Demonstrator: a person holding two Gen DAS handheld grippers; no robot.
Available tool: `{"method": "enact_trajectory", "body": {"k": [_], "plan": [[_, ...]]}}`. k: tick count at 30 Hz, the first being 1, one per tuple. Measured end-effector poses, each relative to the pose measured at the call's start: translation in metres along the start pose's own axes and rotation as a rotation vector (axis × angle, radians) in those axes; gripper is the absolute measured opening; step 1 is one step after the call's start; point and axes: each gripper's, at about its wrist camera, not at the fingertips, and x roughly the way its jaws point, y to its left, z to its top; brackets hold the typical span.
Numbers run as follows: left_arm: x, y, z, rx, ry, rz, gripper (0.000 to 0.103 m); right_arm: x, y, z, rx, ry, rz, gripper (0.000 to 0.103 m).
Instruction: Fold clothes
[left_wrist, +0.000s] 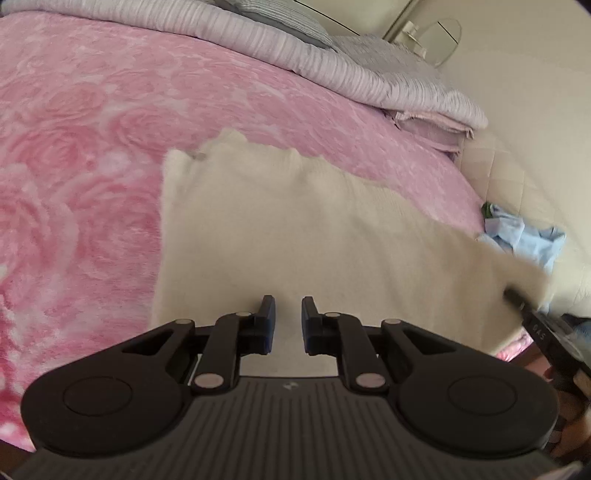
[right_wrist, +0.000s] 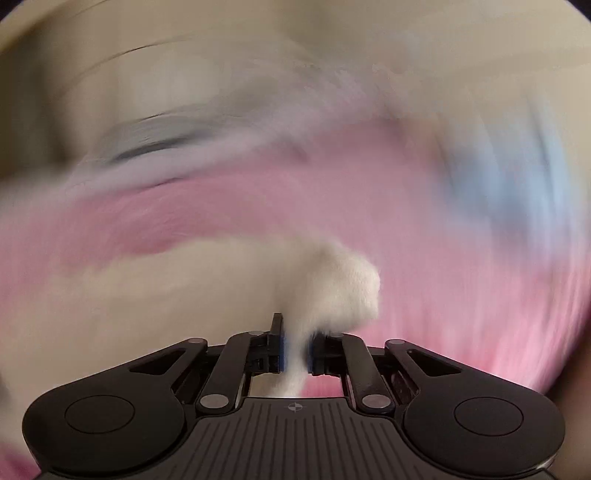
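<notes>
1. The cream sweater (left_wrist: 295, 229) is lying spread on the pink bed (left_wrist: 81, 155).
2. The right gripper (right_wrist: 295, 347) is pinching its corner at 3 o'clock, seemingly mid-fold.
3. The left gripper (left_wrist: 288, 321) is hovering narrowly parted, holding nothing.
4. Next: laying the corner across evenly.

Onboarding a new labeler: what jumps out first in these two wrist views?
The cream knit garment lies spread across the pink rose-patterned blanket in the middle of the left wrist view, with the left gripper open just above it. In the heavily motion-blurred right wrist view, the right gripper is clamped on a bunched corner of that garment. A crumpled light blue garment sits at the bed's right edge.
</notes>
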Motion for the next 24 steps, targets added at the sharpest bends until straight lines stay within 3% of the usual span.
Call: {"method": "enact_trajectory", "body": {"k": [5,9,12,13,14,18,20,21,24], "plan": [[-0.011,0.014,0.002,-0.059,-0.015,-0.023,0.011,0.01,0.08,0.025,-0.583,-0.034,-0.013,0.009],[-0.021,0.027,0.002,-0.119,-0.026,-0.045,0.011,0.018,0.113,0.003,-0.673,0.085,0.16,0.014],[-0.025,0.037,0.001,-0.194,-0.023,-0.089,0.011,0.028,0.13,-0.012,-0.747,0.204,0.245,0.036],[-0.022,0.037,0.002,-0.222,-0.018,-0.108,0.011,0.029,0.132,-0.012,-0.771,0.211,0.265,0.052],[-0.019,0.038,0.002,-0.249,-0.013,-0.127,0.011,0.03,0.133,-0.012,-0.793,0.218,0.285,0.058],[-0.007,0.042,0.003,-0.358,0.006,-0.204,0.016,0.009,0.116,0.003,-0.668,0.227,0.402,0.059],[-0.001,0.043,0.004,-0.412,0.015,-0.242,0.023,-0.002,0.087,0.029,-0.444,0.185,0.368,0.059],[0.002,0.044,0.004,-0.439,0.02,-0.262,0.027,-0.006,0.072,0.042,-0.33,0.166,0.348,0.059],[0.012,0.047,0.005,-0.521,0.035,-0.318,0.03,0.014,0.001,0.064,0.078,0.258,0.107,0.059]]}}
